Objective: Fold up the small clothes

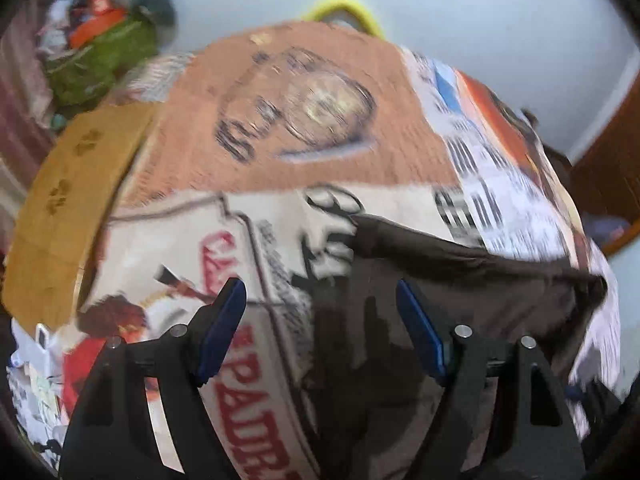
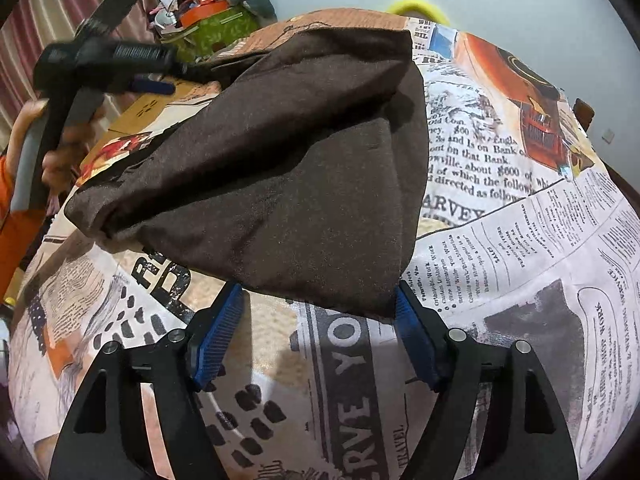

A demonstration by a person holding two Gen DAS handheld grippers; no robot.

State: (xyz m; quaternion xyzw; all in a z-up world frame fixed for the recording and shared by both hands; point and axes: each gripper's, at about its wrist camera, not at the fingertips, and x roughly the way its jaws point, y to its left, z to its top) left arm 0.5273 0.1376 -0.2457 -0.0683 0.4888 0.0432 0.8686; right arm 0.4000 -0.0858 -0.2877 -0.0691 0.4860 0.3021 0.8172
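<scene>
A dark brown garment (image 2: 280, 176) lies partly folded on a table covered with a newspaper-print cloth (image 2: 520, 240). In the right wrist view my right gripper (image 2: 318, 300) is open, its blue pads on either side of the garment's near edge, gripping nothing. The left gripper (image 2: 152, 76) shows there at the far left, hand-held beside the garment's far corner. In the blurred left wrist view my left gripper (image 1: 320, 300) is open and empty, with the brown garment (image 1: 460, 280) lying to the right under its right finger.
A cardboard sheet (image 1: 68, 200) lies at the table's left edge. A green box with clutter (image 2: 216, 28) stands at the far left. A yellow ring-shaped object (image 2: 416, 5) sits behind the table's far edge. The person's orange sleeve (image 2: 16, 232) is at the left.
</scene>
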